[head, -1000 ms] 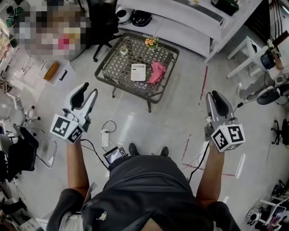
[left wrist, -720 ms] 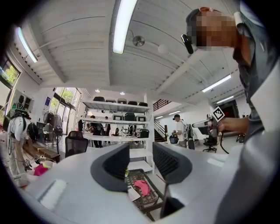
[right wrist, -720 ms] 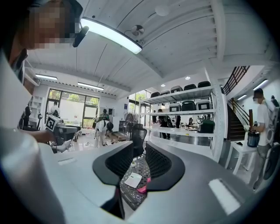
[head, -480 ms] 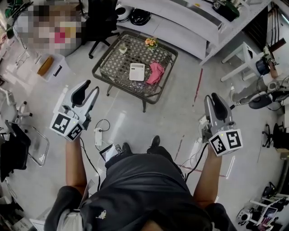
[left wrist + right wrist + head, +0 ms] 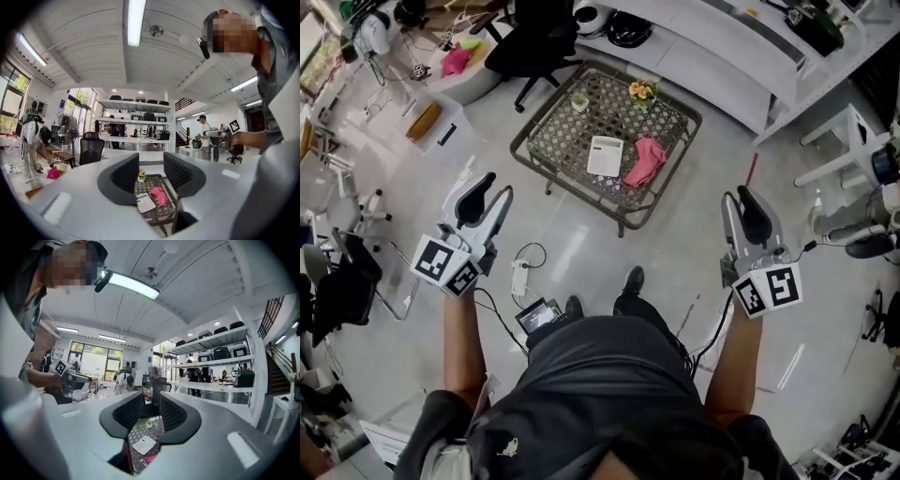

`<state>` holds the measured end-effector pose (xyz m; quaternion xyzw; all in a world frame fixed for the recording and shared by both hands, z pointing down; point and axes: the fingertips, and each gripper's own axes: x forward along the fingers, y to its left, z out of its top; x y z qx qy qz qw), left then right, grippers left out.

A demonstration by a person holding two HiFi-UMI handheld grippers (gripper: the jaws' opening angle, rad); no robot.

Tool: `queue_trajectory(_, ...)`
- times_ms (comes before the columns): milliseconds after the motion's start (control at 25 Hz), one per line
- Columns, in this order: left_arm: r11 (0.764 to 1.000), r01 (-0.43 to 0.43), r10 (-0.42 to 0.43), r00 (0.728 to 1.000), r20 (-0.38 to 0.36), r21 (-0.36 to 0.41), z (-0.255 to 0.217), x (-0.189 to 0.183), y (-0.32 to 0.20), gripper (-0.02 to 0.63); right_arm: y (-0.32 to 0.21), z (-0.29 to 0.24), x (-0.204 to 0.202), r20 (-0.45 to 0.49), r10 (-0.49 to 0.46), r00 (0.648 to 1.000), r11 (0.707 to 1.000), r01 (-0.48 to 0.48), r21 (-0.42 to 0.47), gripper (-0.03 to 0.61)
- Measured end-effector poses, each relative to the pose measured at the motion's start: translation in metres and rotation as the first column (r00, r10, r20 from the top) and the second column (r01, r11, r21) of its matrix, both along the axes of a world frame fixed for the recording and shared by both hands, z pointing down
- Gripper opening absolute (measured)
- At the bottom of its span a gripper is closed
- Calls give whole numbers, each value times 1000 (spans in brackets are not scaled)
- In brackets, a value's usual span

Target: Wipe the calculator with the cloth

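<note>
The calculator (image 5: 605,156) lies flat, face up, near the middle of a low tabletop (image 5: 565,138) with a woven mesh surface and a dark frame. A pink cloth (image 5: 645,161) lies crumpled just to its right; I cannot tell whether the two touch. At the far edge of the tabletop stand a small pot of orange flowers (image 5: 640,91) and, further left, a small white pot (image 5: 579,101).

Both grippers are held up over the pale floor (image 5: 581,248), well apart from the tabletop and from each other. The left gripper (image 5: 151,174) has its two dark jaws moderately apart with nothing between them; through the gap its view shows the calculator and the cloth far off. The right gripper (image 5: 151,411) also has its jaws apart, a little narrower, and holds nothing; the calculator shows beyond the gap.

The person stands between the grippers, shoes on the floor near the tabletop's near edge. A white power strip (image 5: 518,278) with a cable lies on the floor by the left gripper. Beyond the tabletop are a black office chair (image 5: 534,37) and a long white shelf (image 5: 694,58).
</note>
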<state>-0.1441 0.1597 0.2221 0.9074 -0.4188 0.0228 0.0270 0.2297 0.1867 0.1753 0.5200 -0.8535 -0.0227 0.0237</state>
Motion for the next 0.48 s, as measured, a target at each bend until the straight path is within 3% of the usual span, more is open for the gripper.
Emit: queue_trajectory(480,990,140,-140,990,9,-8,-12,71,-49,189,-118,40,38,61,-171,983,981,176,-86,87)
